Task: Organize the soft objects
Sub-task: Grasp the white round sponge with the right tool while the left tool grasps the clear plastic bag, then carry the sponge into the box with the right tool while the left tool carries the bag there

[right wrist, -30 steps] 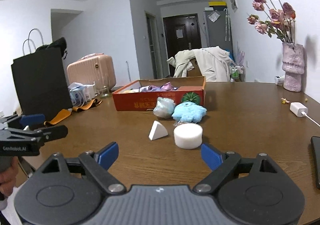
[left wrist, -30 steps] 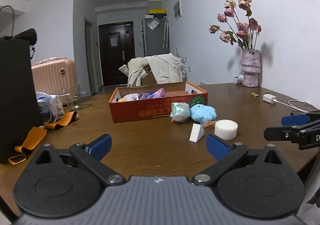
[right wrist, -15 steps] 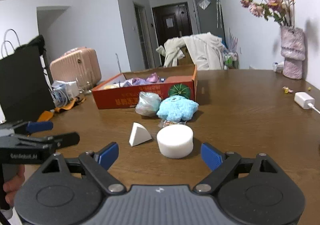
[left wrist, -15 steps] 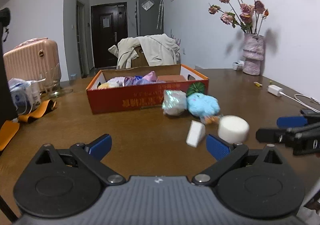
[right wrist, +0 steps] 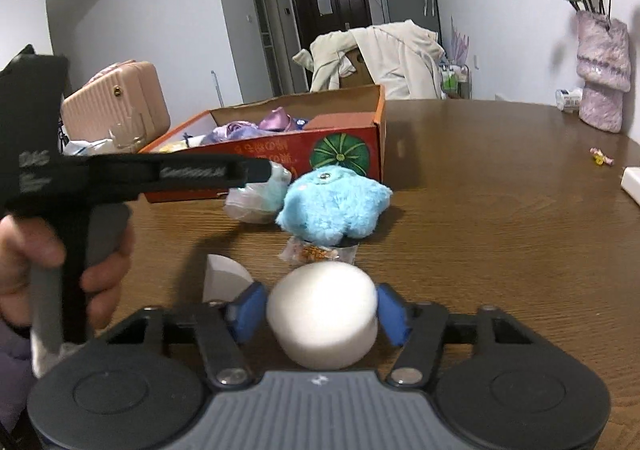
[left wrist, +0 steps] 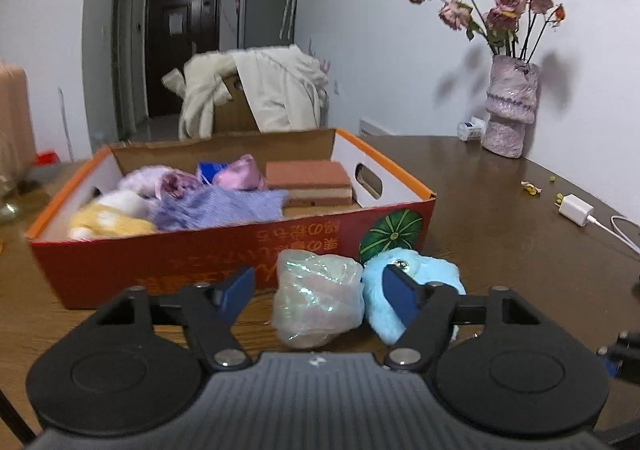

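Note:
A shiny plastic-wrapped soft bundle (left wrist: 316,298) lies in front of the red cardboard box (left wrist: 180,262), with a blue plush toy (left wrist: 432,274) touching it on the right. My left gripper (left wrist: 318,288) straddles the bundle with its jaws closing. Its right pad sits between bundle and plush, and a gap shows at the left pad. A white foam cylinder (right wrist: 322,314) sits between the pads of my right gripper (right wrist: 320,312), whose jaws are closing and touch both its sides. A white foam wedge (right wrist: 222,278) lies just left of the cylinder. The box holds several soft items and a brown sponge block (left wrist: 308,179).
A small snack packet (right wrist: 316,252) lies between the cylinder and the blue plush toy (right wrist: 332,205). A hand (right wrist: 100,250) holds the left gripper's handle at the left. A vase of dried roses (left wrist: 508,105) and a white charger (left wrist: 576,209) stand at the right. A coat-draped chair (left wrist: 256,89) is behind the box.
Both grippers moved forward over the table and their jaws narrowed. The left one now straddles the shiny bundle, and the right one has the white cylinder between its pads.

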A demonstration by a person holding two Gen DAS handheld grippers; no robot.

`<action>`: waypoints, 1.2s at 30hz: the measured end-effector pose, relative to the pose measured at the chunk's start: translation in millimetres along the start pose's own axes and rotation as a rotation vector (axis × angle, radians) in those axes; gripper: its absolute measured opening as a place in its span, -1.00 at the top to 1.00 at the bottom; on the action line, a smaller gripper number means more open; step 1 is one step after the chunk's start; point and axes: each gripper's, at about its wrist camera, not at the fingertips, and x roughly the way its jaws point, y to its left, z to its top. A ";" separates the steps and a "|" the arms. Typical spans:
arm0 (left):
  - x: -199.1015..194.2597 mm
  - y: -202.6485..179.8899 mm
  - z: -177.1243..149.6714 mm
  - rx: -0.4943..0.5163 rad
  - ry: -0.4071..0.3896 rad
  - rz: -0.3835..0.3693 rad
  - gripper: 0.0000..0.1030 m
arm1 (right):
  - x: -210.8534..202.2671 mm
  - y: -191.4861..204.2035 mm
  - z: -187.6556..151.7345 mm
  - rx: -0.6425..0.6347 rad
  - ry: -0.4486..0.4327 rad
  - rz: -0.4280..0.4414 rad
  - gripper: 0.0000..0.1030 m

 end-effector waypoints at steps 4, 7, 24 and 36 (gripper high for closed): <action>16.4 9.3 -5.4 -0.042 0.068 -0.033 0.37 | 5.0 -3.9 1.3 0.028 -0.011 0.003 -0.07; 5.5 12.5 -3.3 -0.055 0.048 -0.032 0.41 | 3.6 -4.3 1.9 0.036 -0.014 0.005 -0.02; -177.7 2.4 -43.9 -0.157 -0.042 0.026 0.40 | -92.1 28.3 -7.3 0.014 -0.171 0.100 -0.01; -242.6 -25.2 -60.4 -0.114 -0.125 0.014 0.38 | -149.2 54.1 -28.1 -0.038 -0.230 0.146 -0.01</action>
